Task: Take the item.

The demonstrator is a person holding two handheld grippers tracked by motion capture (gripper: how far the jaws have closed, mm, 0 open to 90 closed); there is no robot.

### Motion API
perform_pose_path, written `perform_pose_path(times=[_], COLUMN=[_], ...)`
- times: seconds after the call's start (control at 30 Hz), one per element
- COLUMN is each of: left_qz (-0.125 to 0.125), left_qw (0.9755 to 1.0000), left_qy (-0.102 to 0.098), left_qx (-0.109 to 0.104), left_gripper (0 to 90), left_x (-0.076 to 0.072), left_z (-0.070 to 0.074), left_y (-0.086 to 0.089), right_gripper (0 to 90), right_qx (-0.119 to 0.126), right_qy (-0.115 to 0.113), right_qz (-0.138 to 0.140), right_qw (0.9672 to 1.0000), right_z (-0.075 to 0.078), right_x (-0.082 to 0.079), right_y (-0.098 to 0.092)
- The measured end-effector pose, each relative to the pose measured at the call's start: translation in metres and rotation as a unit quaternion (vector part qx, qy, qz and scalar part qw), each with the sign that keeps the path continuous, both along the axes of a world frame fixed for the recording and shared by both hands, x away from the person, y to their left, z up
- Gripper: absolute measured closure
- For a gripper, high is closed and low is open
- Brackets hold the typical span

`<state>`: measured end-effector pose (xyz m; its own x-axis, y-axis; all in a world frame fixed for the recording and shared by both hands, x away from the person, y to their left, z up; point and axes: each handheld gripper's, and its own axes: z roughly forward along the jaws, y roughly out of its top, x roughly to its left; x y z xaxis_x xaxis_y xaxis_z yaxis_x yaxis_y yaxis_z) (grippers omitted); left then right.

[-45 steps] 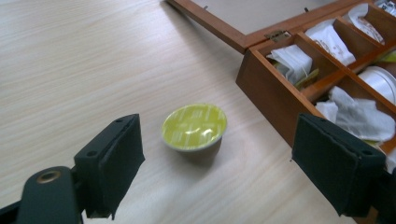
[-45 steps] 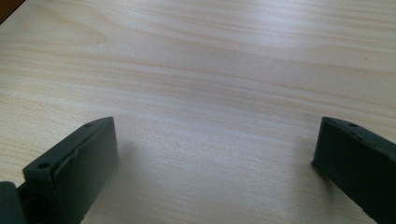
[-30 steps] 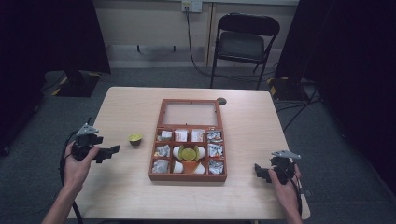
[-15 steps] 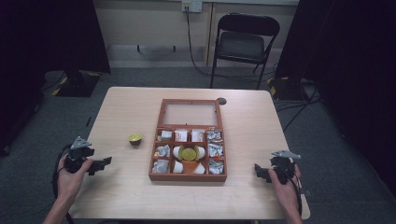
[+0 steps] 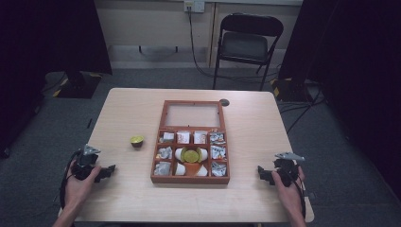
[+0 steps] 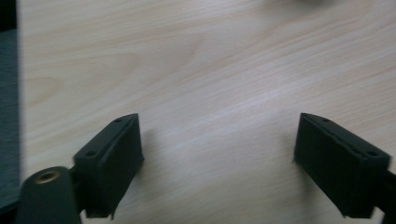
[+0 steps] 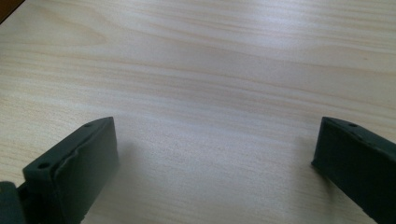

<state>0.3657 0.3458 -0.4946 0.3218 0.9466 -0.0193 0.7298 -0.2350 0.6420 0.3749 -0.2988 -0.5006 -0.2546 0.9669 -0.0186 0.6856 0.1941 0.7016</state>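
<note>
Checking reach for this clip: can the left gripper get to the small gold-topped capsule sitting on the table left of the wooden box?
Probably yes. The left gripper has open, empty jaws, and bare table lies between it and the capsule, which stands apart from the wooden box.

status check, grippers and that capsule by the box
Left hand-held gripper open, empty, jaws just widened. Right hand-held gripper open, empty. Capsule on table left of box, path clear.

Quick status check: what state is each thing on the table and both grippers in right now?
Wooden box: lid open, upright at the back; compartments filled.
Gold-topped capsule: loose on the table, left of the box.
Left gripper: jaws apart, just opening, nothing between them.
Right gripper: jaws apart, empty.
</note>
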Motion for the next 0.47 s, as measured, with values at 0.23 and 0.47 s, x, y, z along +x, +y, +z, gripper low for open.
perform_pose_path(times=[0.23, 0.47], left_qz=[0.0, 0.019], left_qw=[0.9989, 0.9988], left_qy=[-0.044, -0.043], left_qx=[-0.016, -0.013], left_gripper=[0.0, 0.0], left_x=[0.0, 0.001], left_z=[-0.012, -0.012], left_y=[0.009, 0.007], right_gripper=[0.0, 0.0], right_qx=[0.0, 0.001], right_qy=[0.0, 0.0], right_qz=[0.0, -0.001], right_qw=[1.0, 1.0], right_z=[0.0, 0.0], right_x=[0.0, 0.0], right_y=[0.0, 0.0])
